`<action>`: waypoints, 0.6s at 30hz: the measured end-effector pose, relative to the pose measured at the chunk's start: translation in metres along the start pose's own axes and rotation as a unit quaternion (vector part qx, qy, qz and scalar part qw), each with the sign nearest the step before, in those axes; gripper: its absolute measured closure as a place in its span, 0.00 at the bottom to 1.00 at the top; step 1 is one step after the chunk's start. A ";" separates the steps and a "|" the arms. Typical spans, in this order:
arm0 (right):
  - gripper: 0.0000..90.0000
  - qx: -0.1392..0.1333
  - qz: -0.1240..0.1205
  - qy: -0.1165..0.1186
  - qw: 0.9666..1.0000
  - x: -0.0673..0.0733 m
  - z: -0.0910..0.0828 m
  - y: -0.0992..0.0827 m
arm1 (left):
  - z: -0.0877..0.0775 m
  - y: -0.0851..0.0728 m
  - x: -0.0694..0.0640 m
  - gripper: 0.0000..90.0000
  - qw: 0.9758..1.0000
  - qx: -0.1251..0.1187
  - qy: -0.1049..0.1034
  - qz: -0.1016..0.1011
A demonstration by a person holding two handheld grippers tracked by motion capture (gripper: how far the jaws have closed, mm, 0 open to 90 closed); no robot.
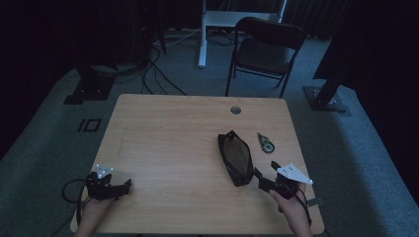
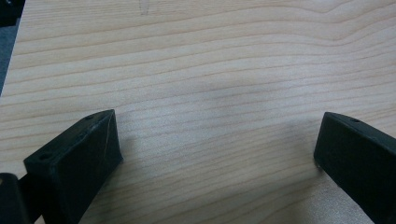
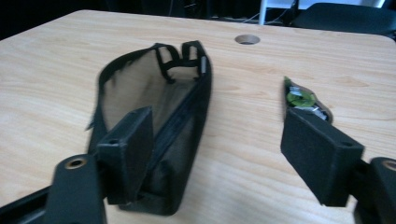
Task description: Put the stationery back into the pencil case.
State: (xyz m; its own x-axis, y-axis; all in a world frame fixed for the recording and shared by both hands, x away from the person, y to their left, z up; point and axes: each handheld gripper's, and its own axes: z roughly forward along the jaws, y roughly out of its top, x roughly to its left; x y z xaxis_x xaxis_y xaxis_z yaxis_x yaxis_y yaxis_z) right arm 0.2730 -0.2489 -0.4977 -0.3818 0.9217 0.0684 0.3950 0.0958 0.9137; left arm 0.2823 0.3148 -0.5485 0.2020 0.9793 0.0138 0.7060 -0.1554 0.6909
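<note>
Both grippers' fingers wide apart, pouch unheld

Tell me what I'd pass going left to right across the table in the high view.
Left claw → black mesh pouch → green tape dispenser → right claw, open beside the pouch's near end.
</note>
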 end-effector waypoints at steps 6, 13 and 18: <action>0.26 0.001 -0.002 -0.010 1.000 -0.013 0.010 0.005 | 0.000 0.000 0.000 0.01 1.000 0.000 0.000 0.000; 0.24 0.009 -0.003 -0.021 1.000 -0.028 0.023 0.009 | 0.000 0.000 0.000 0.01 1.000 0.000 0.000 0.000; 0.24 0.024 0.002 -0.027 0.999 -0.040 0.033 0.009 | 0.000 0.000 0.000 0.01 1.000 0.000 0.000 0.000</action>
State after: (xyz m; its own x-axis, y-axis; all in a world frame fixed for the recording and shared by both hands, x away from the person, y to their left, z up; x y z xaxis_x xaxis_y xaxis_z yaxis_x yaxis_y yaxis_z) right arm 0.3196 -0.2720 -0.5051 -0.3355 0.9408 0.0484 0.4366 0.1098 0.8929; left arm 0.2823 0.3148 -0.5485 0.2021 0.9793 0.0139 0.7061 -0.1555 0.6909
